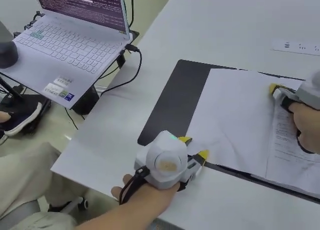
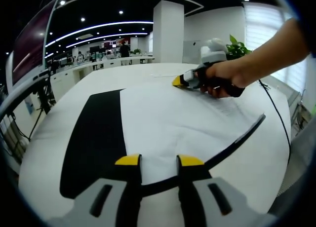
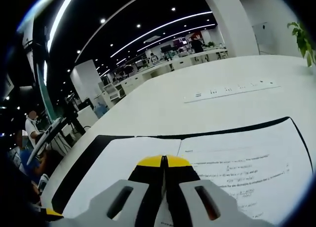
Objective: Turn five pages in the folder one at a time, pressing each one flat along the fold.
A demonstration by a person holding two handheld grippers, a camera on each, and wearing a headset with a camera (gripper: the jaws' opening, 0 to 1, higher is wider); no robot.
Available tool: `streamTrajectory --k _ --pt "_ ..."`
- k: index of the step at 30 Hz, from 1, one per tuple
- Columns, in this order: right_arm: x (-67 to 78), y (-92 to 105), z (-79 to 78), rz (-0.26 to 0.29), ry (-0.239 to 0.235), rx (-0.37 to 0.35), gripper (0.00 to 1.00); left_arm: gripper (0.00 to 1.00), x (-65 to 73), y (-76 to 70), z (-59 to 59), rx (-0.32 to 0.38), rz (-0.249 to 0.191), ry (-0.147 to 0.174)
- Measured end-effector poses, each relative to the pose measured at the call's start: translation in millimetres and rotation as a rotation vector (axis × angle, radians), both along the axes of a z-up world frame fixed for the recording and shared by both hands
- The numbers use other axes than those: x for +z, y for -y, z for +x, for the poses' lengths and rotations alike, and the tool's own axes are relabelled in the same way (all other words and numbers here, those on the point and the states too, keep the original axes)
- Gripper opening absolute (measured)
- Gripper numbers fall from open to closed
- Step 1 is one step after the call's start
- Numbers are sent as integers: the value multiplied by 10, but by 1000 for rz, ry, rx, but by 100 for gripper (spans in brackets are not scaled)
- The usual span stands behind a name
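Observation:
The folder lies open on the white table, its black cover (image 1: 170, 100) (image 2: 94, 138) spread to the left. A blank turned page (image 1: 235, 115) (image 2: 168, 118) (image 3: 123, 153) rests over that cover, and a printed page (image 1: 292, 150) (image 3: 247, 163) lies to its right. My left gripper (image 1: 194, 146) (image 2: 159, 160) is open at the folder's near edge, with the page's lower corner between its yellow tips. My right gripper (image 1: 274, 90) (image 2: 177, 81) (image 3: 163, 161) is shut, its tips resting on the fold between the two pages.
An open laptop (image 1: 75, 35) sits on a stand past the table's left edge, its black cable (image 1: 125, 75) trailing onto the table. A white power strip (image 1: 297, 46) (image 3: 232, 91) lies beyond the folder. The table edge runs close below my left hand.

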State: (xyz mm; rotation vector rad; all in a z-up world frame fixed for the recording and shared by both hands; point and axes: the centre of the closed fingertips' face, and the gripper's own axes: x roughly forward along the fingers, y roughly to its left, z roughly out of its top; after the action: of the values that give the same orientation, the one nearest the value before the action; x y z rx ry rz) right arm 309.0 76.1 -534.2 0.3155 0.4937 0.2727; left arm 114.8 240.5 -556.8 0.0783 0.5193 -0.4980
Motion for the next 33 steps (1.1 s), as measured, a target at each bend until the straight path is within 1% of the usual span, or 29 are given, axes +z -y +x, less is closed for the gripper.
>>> streamTrajectory --k 4,6,8,9,10,12,13,15,17,22,23,28,29,33 --pt "8 26 119 1 -3 -10 0 27 -5 -2 2 3 -4 1" --pt "-34 66 233 -4 -3 -15 0 27 -7 -2 3 3 -4 2" --pt "-44 76 277 -8 -3 -16 0 27 -10 -4 4 3 -4 1" --pt "-70 113 397 -8 -4 -20 0 27 -11 -4 4 3 -4 1" --pt "-74 125 433 -4 -6 -23 0 27 -10 -4 3 3 -4 1" --pt "-78 129 441 2 -16 -26 0 27 -12 -5 4 3 -4 1" --pt "-79 128 426 16 -24 -28 0 27 -12 -5 4 3 -5 1" --pt "-81 133 410 26 -29 -27 0 27 -15 -6 5 3 -4 2" --pt "-83 127 370 22 -33 -20 0 27 -15 -6 5 3 -5 2" --pt "-78 93 179 17 -32 8 0 27 -15 -7 5 4 -6 2" --pt "-76 91 164 17 -31 9 0 27 -16 -8 5 4 -7 2" --pt "-55 48 -8 34 -33 22 0 27 -16 -7 4 4 -8 4" --pt "-39 27 -70 44 -34 23 0 27 -15 -7 3 3 -6 4" --pt "-8 -20 -210 45 -39 38 0 27 -12 -4 1 3 -6 4"
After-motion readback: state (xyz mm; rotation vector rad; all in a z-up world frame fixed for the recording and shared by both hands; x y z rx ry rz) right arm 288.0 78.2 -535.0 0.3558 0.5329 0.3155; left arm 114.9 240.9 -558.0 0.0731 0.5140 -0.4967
